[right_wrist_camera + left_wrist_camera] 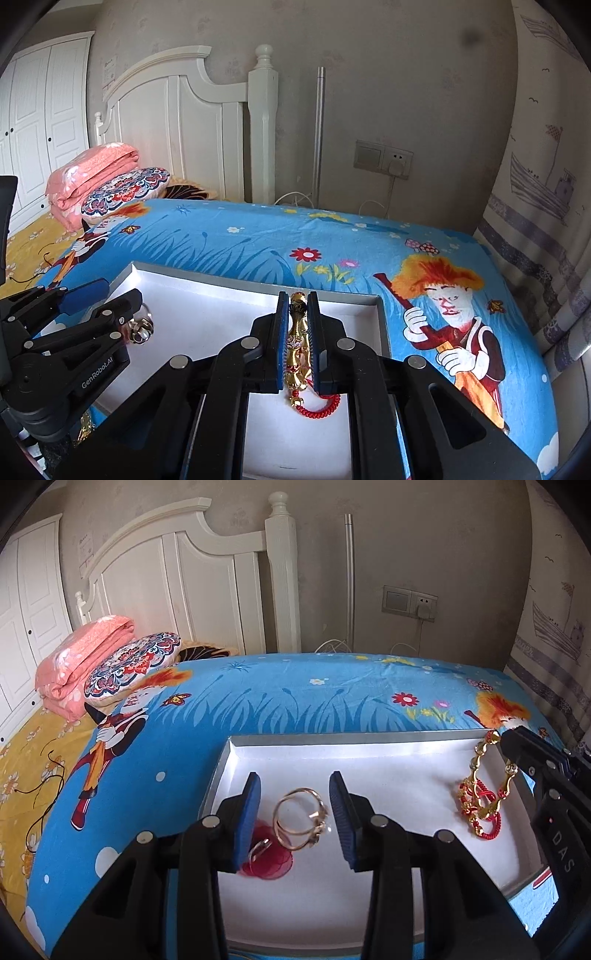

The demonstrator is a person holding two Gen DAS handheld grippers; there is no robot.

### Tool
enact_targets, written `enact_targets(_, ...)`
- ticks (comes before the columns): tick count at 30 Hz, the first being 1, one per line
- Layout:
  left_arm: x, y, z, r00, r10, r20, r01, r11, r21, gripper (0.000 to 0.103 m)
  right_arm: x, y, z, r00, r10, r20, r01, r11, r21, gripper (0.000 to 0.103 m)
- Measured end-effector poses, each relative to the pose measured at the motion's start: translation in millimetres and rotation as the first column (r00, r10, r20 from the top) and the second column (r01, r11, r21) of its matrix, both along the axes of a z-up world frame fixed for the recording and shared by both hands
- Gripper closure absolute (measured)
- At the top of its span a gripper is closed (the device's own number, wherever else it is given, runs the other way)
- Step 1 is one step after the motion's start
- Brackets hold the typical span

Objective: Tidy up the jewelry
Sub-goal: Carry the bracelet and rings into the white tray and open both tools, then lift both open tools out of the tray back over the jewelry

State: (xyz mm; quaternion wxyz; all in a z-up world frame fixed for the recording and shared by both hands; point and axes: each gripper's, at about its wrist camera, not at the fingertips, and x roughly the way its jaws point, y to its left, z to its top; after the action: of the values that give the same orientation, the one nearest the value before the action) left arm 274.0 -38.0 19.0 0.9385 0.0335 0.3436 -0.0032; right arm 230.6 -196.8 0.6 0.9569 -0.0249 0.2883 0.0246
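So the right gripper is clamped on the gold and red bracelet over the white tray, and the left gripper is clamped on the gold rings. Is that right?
Not quite. The left gripper is open: in the left wrist view the gold rings sit between its pads untouched. The rest holds: the right gripper is shut on the gold and red bracelet over the white tray.

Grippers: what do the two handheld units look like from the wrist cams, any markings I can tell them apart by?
Both are black plastic linkages with round silver pivot pins and blue ribbed finger pads. The left gripper carries white "GenRobot.AI" lettering on its arm. The right gripper shows white letters "DAS" on its body.
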Motion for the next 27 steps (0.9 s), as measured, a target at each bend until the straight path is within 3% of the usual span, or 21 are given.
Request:
enact_targets(1,2.3,0.3,-0.4,1.0,0.001,-0.002,-0.001,1.0,0.0,0.06,3.6,-0.4,-3.2,1.0,-0.001,-0.018,0.001,1.0,0.001,0.092)
enact_targets(3,4.0,2.2,-0.3,1.0,0.007,0.002,-0.007,1.0,-0.004,0.038,9.9,-0.9,-8.8,0.999,0.0,-0.049,0.0,1.0,0.008,0.09)
enact_targets(4,2.5,3.4,0.4,1.0,0.013,0.013,-0.013,1.0,-0.003,0.036,10.8,-1.4,-10.8,0.998,-0.001,-0.059,0.002,1.0,0.007,0.082)
enact_targets(5,1.4,4.5,1.0,1.0,0.017,0.024,-0.017,1.0,0.002,0.034,10.4,-2.6,-12.0,0.998,-0.003,-0.061,0.004,1.0,0.01,0.066)
enact_targets(7,-1.7,6.0,1.2,0.999,0.016,0.032,-0.016,1.0,0.016,0.032,6.7,-5.9,-12.3,0.999,-0.003,-0.052,0.004,1.0,0.025,0.05)
enact_targets(13,-15.4,15.0,5.4,0.998,0.032,0.045,-0.032,0.999,0.011,0.025,-7.4,-14.2,-3.7,0.999,-0.001,-0.035,0.002,1.0,0.026,0.05)
enact_targets(18,-46.7,23.6,15.8,0.994,0.055,0.099,-0.054,0.999,-0.008,0.011,-38.3,-20.5,6.4,1.0,0.003,0.007,-0.003,1.0,0.03,0.05)
enact_targets(27,-115.8,36.9,5.3,0.989,0.057,0.137,-0.053,0.998,-0.027,0.008,-107.6,-24.4,-11.4,1.0,-0.002,0.018,0.0,0.997,0.075,0.05)
